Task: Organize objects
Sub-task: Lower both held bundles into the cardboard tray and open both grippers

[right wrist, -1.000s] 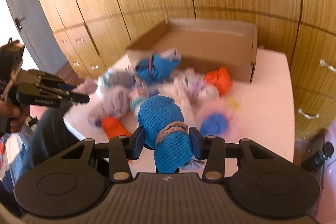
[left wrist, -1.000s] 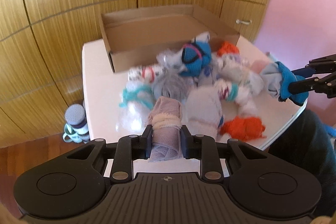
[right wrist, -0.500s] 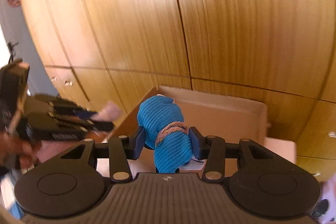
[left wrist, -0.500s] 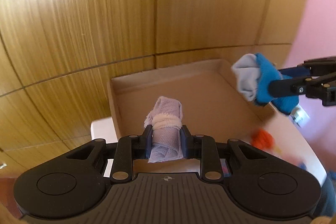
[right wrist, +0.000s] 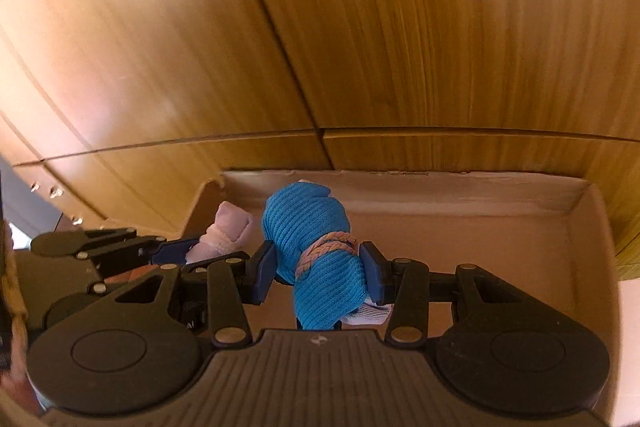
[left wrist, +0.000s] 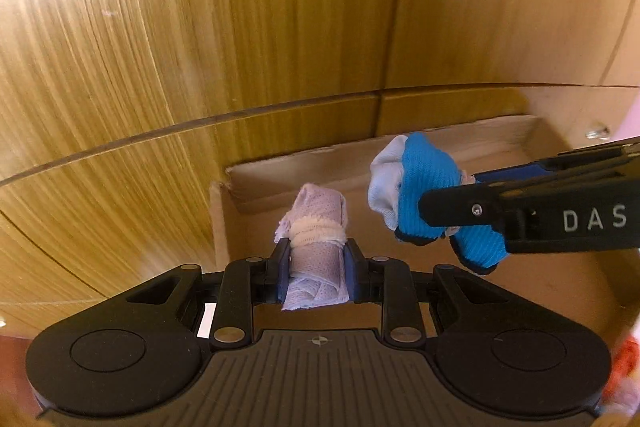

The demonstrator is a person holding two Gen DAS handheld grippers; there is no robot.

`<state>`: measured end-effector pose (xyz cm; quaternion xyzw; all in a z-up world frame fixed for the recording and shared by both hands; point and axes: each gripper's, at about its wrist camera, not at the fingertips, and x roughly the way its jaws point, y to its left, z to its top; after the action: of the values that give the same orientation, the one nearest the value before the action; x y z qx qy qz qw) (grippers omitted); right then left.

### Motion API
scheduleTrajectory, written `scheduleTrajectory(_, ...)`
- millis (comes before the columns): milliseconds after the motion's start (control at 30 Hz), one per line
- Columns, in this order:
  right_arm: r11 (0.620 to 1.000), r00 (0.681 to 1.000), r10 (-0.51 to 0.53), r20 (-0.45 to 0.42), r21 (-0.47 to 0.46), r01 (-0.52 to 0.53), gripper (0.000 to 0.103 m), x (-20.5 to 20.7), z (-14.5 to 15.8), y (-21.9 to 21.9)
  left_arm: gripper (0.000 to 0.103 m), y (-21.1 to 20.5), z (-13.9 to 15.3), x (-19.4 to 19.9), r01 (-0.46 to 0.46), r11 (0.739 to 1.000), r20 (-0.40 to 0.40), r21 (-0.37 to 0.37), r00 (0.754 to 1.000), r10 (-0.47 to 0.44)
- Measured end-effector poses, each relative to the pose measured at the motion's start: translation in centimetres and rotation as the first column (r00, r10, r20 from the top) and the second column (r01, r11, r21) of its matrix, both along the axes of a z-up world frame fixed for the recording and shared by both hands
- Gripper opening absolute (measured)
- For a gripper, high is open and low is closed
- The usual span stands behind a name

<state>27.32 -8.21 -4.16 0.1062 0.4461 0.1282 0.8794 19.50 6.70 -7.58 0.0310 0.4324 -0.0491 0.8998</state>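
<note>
Both grippers have travelled from above the heap of bundles on the table to a spot over the cardboard box (right wrist: 580, 227), which now fills the lower part of each view. Left gripper (left wrist: 316, 269) is clamped on a lilac sock roll (left wrist: 316, 227) tied with a cream band, near the box's left rear corner. Right gripper (right wrist: 318, 269) is closed tight on a blue sock roll (right wrist: 308, 223) with a braided band, just beside it toward the middle.

Risk, as I judge it: the two tools sit close together, so letting go at once could knock one roll against the other or against a finger, and the lilac roll near the wall could catch the rim and tip outside. How high the rolls hang above the box floor is hard to read through the fisheye; a tall drop might bounce them.

Behind the box stand wooden cupboard doors (right wrist: 400, 27), with a pink wall (left wrist: 634, 115) at the edge.
</note>
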Motion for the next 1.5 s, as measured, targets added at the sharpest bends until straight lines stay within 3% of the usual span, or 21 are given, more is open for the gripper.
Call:
scheduleTrajectory(300,0.998,0.997,-0.044,-0.058,0.04,0.047,0.043,1.7,-2.6,0.7,0.041,0.3,-1.5,1.4,-0.003,1.0,0.014,0.027,1.0,0.003)
scheduleTrajectory(567,0.995,0.996,-0.067,-0.06,0.072,0.072,0.049,0.4,-3.3,-0.4,0.051,0.8,-1.5,0.4,0.001,0.999,0.024,0.035,1.0,-0.002)
scheduleTrajectory(700,0.993,0.996,-0.073,-0.056,0.083,0.078,0.049,-0.8,-3.2,-1.2,0.064,1.1,-0.8,-0.8,0.004,1.0,0.045,0.02,0.999,-0.005)
scheduleTrajectory(967,0.991,0.993,-0.077,-0.091,0.1,0.086,0.054,-3.2,-3.4,-3.0,0.065,1.4,-0.4,-2.2,0.01,1.0,0.044,0.017,0.999,-0.011)
scheduleTrajectory(1267,0.981,0.988,-0.061,-0.139,0.176,0.086,0.054,-1.0,-5.2,-2.5,0.069,0.7,1.2,-2.9,0.0,1.0,0.055,0.018,0.999,-0.001)
scheduleTrajectory(1433,0.984,0.996,-0.053,-0.078,0.166,0.066,0.054,-3.2,-3.3,-3.5,0.07,1.6,2.2,-4.1,-0.015,1.0,0.061,-0.003,0.998,0.015)
scheduleTrajectory(1500,0.987,0.999,-0.038,-0.007,0.157,0.039,0.054,-5.5,-1.2,-4.2,0.071,1.7,2.9,-5.1,-0.021,1.0,0.074,-0.02,0.997,0.022)
